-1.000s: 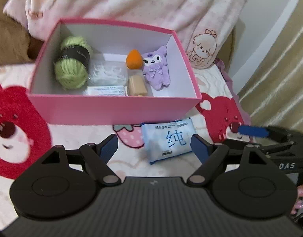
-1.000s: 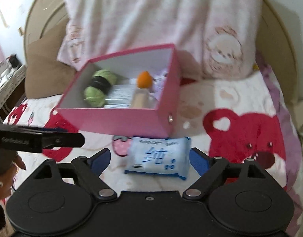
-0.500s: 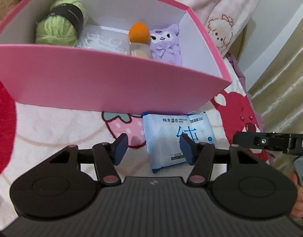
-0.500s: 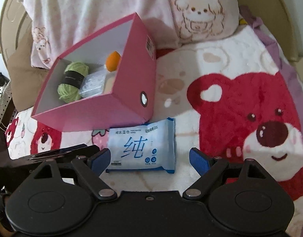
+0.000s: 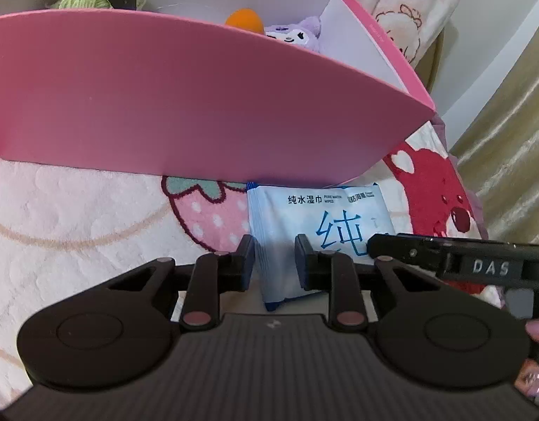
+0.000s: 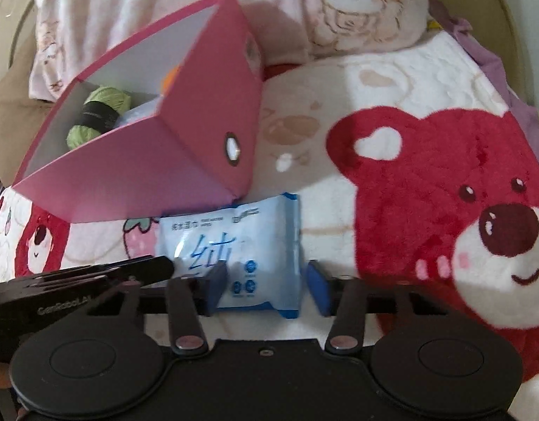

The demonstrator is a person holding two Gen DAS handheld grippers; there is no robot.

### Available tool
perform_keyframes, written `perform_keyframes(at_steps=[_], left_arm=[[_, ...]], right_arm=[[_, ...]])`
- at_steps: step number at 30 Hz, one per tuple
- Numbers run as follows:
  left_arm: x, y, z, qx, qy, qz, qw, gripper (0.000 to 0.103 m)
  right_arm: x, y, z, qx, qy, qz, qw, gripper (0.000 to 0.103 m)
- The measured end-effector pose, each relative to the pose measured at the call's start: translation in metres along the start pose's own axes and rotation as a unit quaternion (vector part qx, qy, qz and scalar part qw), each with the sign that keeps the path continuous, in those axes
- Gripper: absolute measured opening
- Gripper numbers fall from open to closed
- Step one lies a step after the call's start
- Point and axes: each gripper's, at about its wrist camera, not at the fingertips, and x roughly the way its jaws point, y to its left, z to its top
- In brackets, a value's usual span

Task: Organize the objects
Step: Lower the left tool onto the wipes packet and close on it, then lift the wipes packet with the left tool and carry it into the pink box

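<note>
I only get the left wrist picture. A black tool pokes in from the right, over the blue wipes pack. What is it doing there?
Observer: That is the right gripper. Its jaws are closing around the wipes pack; one pad stands clear of the pack's edge.
Operator: And the pink box's outer end wall, beside that tool?
Observer: The pink box has a round ringed hole low in that wall.

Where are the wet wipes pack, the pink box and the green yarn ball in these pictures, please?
wet wipes pack [image 6: 241, 242], right wrist view, on its printed front face.
pink box [image 5: 199, 98], left wrist view, on its near outer wall.
green yarn ball [image 6: 110, 100], right wrist view, on its upper green end.
</note>
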Motion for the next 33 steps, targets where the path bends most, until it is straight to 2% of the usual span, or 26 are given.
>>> perform_keyframes(at_steps=[2,3,4,10,13,14,15,18,23,25,29,33], left_arm=[[-0.002,0.003,-0.002,-0.012,0.000,-0.018,0.9998,0.020],[-0.003,0.007,-0.003,-0.033,0.010,-0.040,0.9986,0.020],[-0.005,0.012,-0.005,-0.052,0.016,-0.052,0.9972,0.021],[-0.028,0.024,-0.021,-0.081,0.036,-0.066,0.9939,0.019],[-0.034,0.022,-0.025,-0.067,0.052,-0.050,0.9951,0.020],[-0.034,0.019,-0.025,-0.055,0.051,-0.041,0.9964,0.021],[-0.034,0.015,-0.024,-0.041,0.046,-0.032,0.9976,0.022],[-0.029,0.011,-0.024,-0.027,0.030,-0.019,0.9990,0.023],[-0.030,0.013,-0.026,-0.029,0.026,-0.039,0.9985,0.024],[-0.036,0.013,-0.025,-0.035,0.033,-0.042,0.9979,0.024],[-0.056,0.010,-0.021,-0.035,0.045,-0.044,0.9974,0.024],[-0.081,0.005,-0.012,-0.023,0.053,-0.045,0.9974,0.024]], right_arm=[[-0.002,0.009,-0.006,-0.014,-0.008,-0.013,1.000,0.046],[-0.004,0.011,-0.009,-0.014,-0.010,-0.010,1.000,0.038],[-0.005,0.013,-0.013,-0.004,-0.006,-0.003,1.000,0.038],[-0.017,0.027,-0.027,0.004,-0.002,-0.005,1.000,0.037],[-0.019,0.038,-0.035,-0.022,0.002,-0.024,0.999,0.037],[-0.019,0.041,-0.037,-0.035,0.000,-0.041,0.999,0.041],[-0.018,0.044,-0.038,-0.044,-0.003,-0.053,0.998,0.045],[-0.016,0.047,-0.039,-0.062,-0.009,-0.073,0.995,0.046],[-0.017,0.050,-0.041,-0.060,-0.001,-0.046,0.997,0.049],[-0.021,0.056,-0.042,-0.063,-0.001,-0.049,0.997,0.049],[-0.033,0.066,-0.042,-0.056,0.001,-0.038,0.998,0.052],[-0.052,0.081,-0.041,-0.060,-0.007,-0.026,0.998,0.060]])
